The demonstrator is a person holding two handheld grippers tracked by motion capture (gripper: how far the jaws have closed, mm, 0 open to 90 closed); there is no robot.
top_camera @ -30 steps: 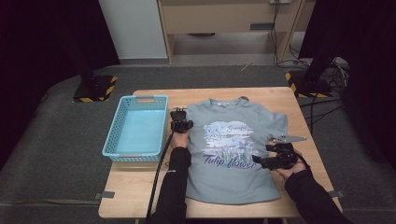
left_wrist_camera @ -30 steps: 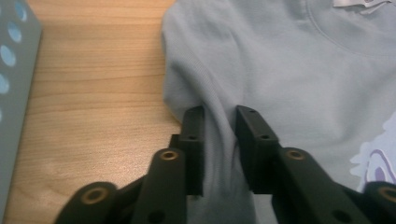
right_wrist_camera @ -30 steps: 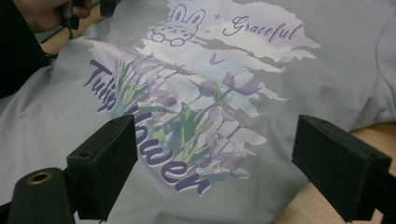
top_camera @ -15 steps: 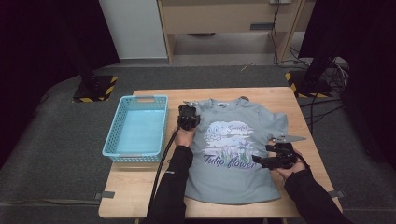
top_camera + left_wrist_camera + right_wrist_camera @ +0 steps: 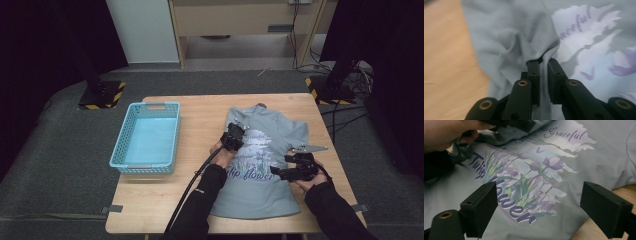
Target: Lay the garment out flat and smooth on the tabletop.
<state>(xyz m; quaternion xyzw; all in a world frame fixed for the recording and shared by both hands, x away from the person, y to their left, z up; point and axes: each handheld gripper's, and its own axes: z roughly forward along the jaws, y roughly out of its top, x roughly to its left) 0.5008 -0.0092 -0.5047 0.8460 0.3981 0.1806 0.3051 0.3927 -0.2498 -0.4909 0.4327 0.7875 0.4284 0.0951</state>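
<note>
The bench carries a shirt beside a basket. Since a second ago, the left tongs have moved from the shirt's edge inward, now pinching a fold of it. The right tongs remain wide apart over the print.

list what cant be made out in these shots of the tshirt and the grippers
- T-shirt left sleeve: high view, folded under the left gripper and hand.
- Fabric inside the fold: left gripper view, pinched cloth bunches over it.
- Print's first letters: high view, forearm covers them.
- Right gripper bottom: right gripper view, cut by the frame edge.
</note>
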